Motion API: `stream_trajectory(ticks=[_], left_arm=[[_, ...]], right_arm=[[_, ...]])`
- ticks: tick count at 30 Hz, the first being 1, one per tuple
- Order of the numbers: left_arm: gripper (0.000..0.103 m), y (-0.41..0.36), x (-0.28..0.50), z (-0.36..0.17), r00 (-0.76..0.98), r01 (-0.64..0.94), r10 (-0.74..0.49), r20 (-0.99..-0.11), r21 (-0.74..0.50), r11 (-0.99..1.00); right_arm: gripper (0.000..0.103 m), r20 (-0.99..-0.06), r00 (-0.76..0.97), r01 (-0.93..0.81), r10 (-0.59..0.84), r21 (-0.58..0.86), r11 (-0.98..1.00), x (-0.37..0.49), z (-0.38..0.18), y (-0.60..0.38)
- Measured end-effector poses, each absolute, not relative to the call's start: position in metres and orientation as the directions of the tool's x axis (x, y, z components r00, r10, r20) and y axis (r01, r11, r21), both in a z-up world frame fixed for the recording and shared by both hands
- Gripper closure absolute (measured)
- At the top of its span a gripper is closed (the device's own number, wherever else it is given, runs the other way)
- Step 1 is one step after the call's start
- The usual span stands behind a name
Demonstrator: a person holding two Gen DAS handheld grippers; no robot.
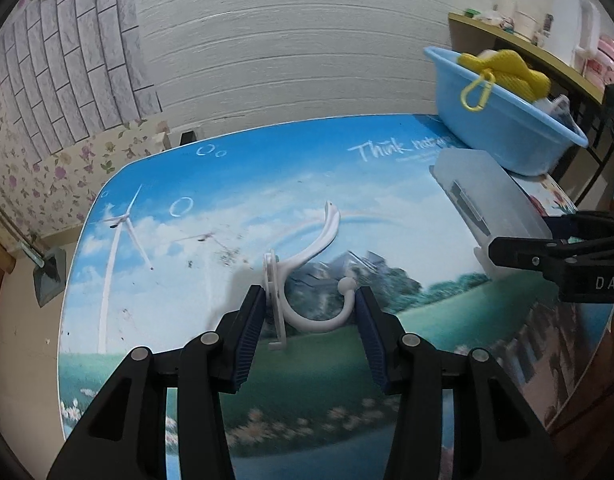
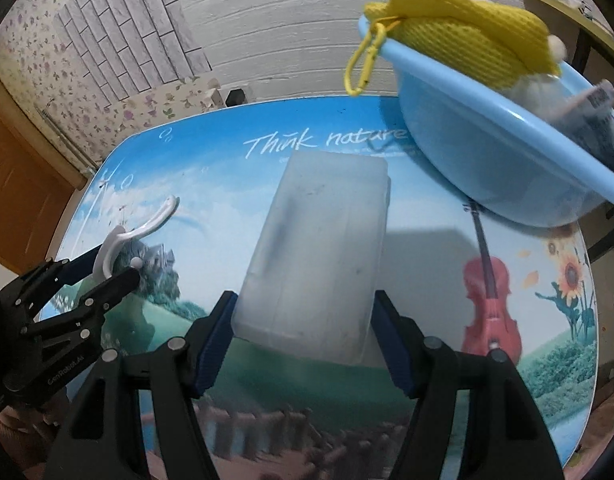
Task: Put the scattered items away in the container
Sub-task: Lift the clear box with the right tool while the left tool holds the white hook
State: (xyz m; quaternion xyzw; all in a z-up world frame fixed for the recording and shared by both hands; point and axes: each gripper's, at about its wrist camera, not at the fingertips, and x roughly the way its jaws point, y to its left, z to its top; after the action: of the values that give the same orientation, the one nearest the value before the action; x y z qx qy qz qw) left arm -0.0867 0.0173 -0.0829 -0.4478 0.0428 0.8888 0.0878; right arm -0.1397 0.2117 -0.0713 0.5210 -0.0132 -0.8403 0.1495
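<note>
Left gripper [image 1: 311, 304] is clenched on a white plastic hook [image 1: 307, 264]: pads press its flat plate on one side and its ball tip on the other, long prong sticking up toward frame centre, off the table [image 1: 155, 200].

Right gripper [image 2: 305, 328] grips a frosted plastic box [image 2: 323, 248], pads against both long sides, box tilted with its far end reaching toward the "Think nature" lettering.

Blue basin [image 2: 487, 152] sits upper right in the right wrist view, just past the box's far corner. Already inside: yellow mesh pouch [image 2: 459, 32] with a yellow clip [image 2: 363, 64] hanging over the rim, plus a dark packet too blurred to identify.

Left wrist view: the box and right gripper sit at frame right, between the hook and basin. Cluttered shelf [image 1: 527, 36] behind the basin.
</note>
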Motion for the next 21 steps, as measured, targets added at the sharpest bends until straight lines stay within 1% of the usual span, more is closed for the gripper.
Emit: stream_trajectory(ticks=[4, 7, 11, 16, 21], left_arm=[[0.057, 0.026, -0.077, -0.082, -0.582, -0.202, 0.122, -0.804, -0.002, -0.979], [0.057, 0.030, -0.070, -0.081, -0.584, -0.197, 0.121, -0.803, -0.005, -0.980], [0.057, 0.032, -0.061, -0.078, -0.598, -0.188, 0.156, -0.786, -0.051, -0.981], [0.057, 0.042, -0.057, -0.081, -0.589, -0.197, 0.146, -0.795, -0.035, -0.980], [0.057, 0.057, -0.050, -0.082, -0.576, -0.244, 0.165, -0.801, -0.024, -0.969]], right_arm=[[0.037, -0.865, -0.413, 0.297, -0.286, 0.169, -0.940, -0.136, -0.073, 0.227], [0.037, -0.858, -0.418, 0.307, -0.298, 0.176, -0.935, -0.129, -0.072, 0.243], [0.037, -0.845, -0.431, 0.322, -0.315, 0.182, -0.929, -0.120, -0.072, 0.260], [0.037, -0.831, -0.452, 0.372, -0.325, 0.156, -0.915, -0.100, -0.072, 0.270], [0.037, -0.820, -0.436, 0.415, -0.370, 0.181, -0.891, -0.085, -0.072, 0.287]])
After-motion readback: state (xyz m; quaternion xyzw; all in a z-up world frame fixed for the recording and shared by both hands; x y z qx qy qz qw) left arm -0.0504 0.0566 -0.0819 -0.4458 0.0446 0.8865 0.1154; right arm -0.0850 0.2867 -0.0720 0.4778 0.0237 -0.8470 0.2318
